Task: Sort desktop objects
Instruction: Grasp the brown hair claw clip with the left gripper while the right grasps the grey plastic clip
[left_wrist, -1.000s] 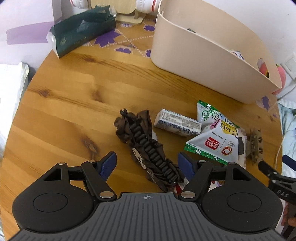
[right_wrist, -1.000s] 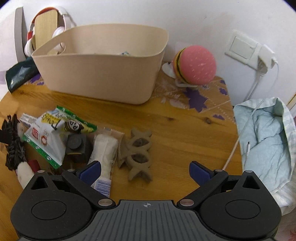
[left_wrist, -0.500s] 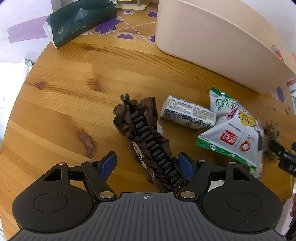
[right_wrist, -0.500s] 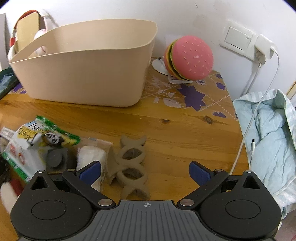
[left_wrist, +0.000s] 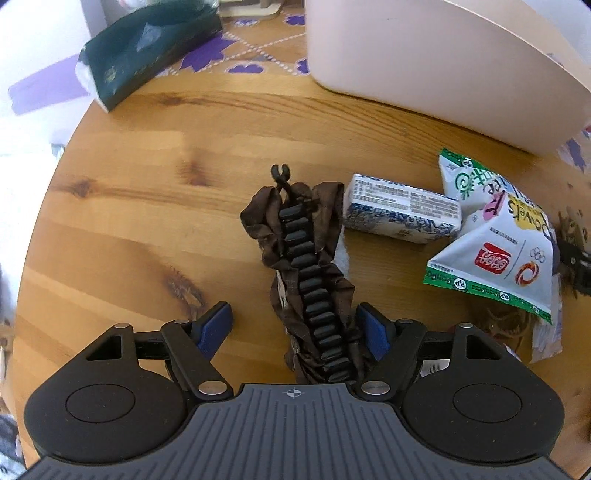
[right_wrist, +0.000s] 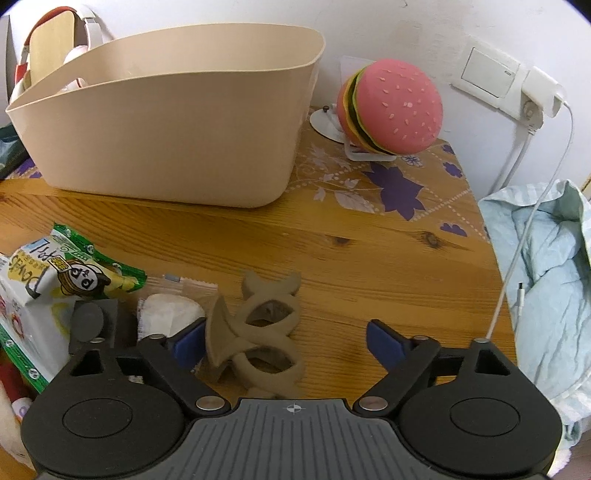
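My left gripper (left_wrist: 297, 325) is open low over the wooden table (left_wrist: 129, 229). A brown hair clip with black teeth (left_wrist: 306, 273) lies between its fingers, close to the right pad. My right gripper (right_wrist: 286, 341) is open around a taupe claw hair clip (right_wrist: 258, 332), which lies near its left pad. A beige basket (right_wrist: 166, 133) stands at the back and also shows in the left wrist view (left_wrist: 443, 62). A blue-white packet (left_wrist: 400, 214) and a green-white snack bag (left_wrist: 495, 243) lie to the right of the brown clip.
A dark green pouch (left_wrist: 147, 51) lies at the back left. A burger-shaped toy (right_wrist: 391, 107) stands on a stand to the right of the basket. A white cable (right_wrist: 524, 236) and light blue cloth (right_wrist: 546, 266) hang off the table's right edge. A white wipe packet (right_wrist: 170, 314) lies beside the taupe clip.
Both grippers have moved forward and lower. The brown clip now reaches deeper between my left fingers, and the taupe clip now sits between my right fingers. Both stay open.
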